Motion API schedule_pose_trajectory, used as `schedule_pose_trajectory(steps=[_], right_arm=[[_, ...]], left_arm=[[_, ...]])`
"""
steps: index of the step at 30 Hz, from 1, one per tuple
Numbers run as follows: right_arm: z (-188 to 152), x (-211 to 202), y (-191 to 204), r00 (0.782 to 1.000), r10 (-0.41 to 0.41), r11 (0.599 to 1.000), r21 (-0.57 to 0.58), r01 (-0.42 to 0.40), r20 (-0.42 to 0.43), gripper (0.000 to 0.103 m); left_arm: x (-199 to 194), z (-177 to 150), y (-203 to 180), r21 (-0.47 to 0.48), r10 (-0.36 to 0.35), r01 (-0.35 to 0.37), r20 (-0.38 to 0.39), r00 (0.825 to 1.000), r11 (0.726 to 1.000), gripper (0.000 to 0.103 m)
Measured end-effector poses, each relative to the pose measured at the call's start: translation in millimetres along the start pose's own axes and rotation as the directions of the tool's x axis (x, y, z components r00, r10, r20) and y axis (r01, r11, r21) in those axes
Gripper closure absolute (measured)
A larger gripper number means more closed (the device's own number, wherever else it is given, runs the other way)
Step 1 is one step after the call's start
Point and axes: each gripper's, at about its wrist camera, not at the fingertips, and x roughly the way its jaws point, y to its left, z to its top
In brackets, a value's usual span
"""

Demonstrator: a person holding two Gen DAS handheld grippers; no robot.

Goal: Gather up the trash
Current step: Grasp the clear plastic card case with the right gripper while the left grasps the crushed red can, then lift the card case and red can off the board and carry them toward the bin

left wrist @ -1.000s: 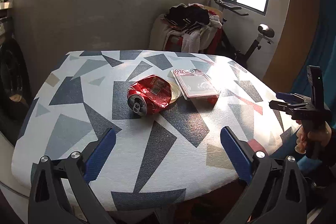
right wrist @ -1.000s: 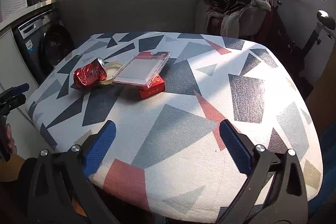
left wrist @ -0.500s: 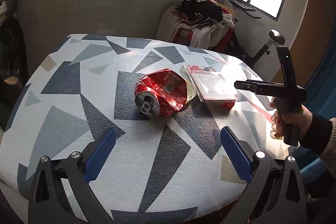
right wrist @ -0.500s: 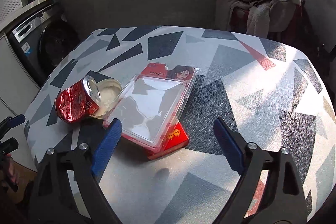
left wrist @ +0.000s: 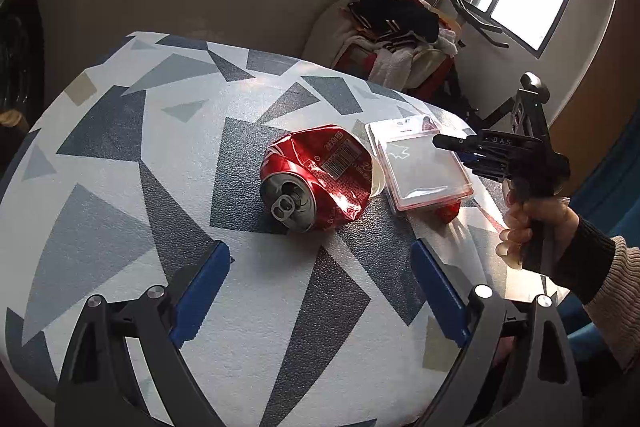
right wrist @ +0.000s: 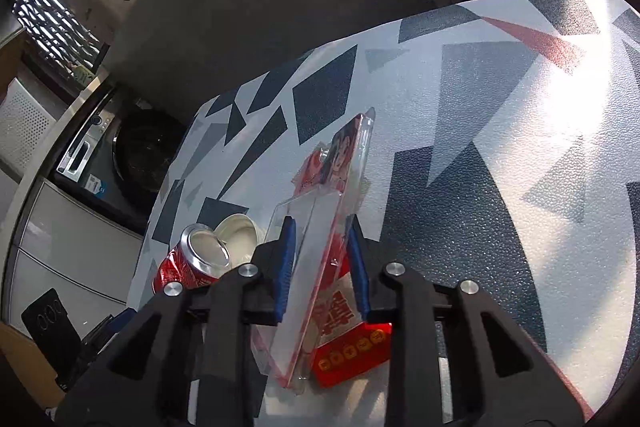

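Three bits of rubbish sit bunched near the middle of the desk (left wrist: 120, 155): a crushed red can (left wrist: 316, 179), a shallow cream-coloured lid or cup (right wrist: 238, 235) tucked against it, and a clear plastic blister pack (left wrist: 420, 167) lying over a red card packet (right wrist: 352, 351).

The right claw (right wrist: 320, 263) has its blue pads closed narrow on either side of the blister pack's near edge. It seems to pinch the thin, stiff plastic there, which makes sense, as a flat shell offers little else to hold. Whether the pack is lifted off the packet or only tilted I cannot tell.

The left claw (left wrist: 320, 291) hovers wide and empty, just short of the can, with the can lined up between its fingers (a sensible aim, I would guess, for the next pick).

The can is dented and creased, its silver top with the pull tab facing the left claw; crumpled metal should grip well. The desk covering is pebbled, printed with grey, navy and red triangles, and rounded at the corners.
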Motion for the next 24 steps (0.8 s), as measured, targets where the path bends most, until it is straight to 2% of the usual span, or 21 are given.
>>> schedule_pose_trajectory(steps=[1,5,8,10,14,17,21,24], right_arm=[[0.2,-10.4,2.9,0.999,0.020,1.000,-0.003,-0.020,0.036,0.081],[-0.2,-52.7,12.5,0.986,0.062,0.998,-0.013,-0.061,0.153,0.082],[-1.2,-80.3,22.1,0.974,0.028,0.999,-0.049,-0.018,0.224,0.082],[-4.2,-94.3,30.0,0.966,-0.020,0.995,-0.086,0.043,0.260,0.082],[-16.5,-114.3,39.4,0.949,-0.096,0.980,-0.138,0.143,0.302,0.082],[-26.7,-121.8,43.2,0.943,-0.122,0.971,-0.160,0.178,0.310,0.082],[-36.7,-127.7,42.8,0.946,-0.119,0.971,-0.164,0.175,0.301,0.082],[-45.2,-129.6,40.9,0.951,-0.107,0.975,-0.157,0.157,0.288,0.082]], left_arm=[[2.1,0.2,0.5,-0.016,-0.009,0.008,-0.005,1.000,1.000,0.014],[11.7,3.1,3.5,-0.094,-0.045,0.043,-0.021,0.999,0.995,0.015],[23.7,10.9,7.9,-0.161,-0.045,0.039,-0.034,0.998,0.986,0.020],[32.2,17.2,14.9,-0.243,-0.051,0.041,-0.035,0.998,0.969,0.022],[48.0,30.6,28.8,-0.421,-0.057,0.042,-0.023,0.998,0.906,0.030],[58.1,41.5,24.5,-0.431,0.023,-0.033,-0.030,0.999,0.902,0.032],[73.4,50.2,15.5,-0.398,0.098,-0.118,-0.070,0.993,0.910,0.036],[84.1,49.0,16.0,-0.363,0.143,-0.173,-0.108,0.984,0.916,0.046]])
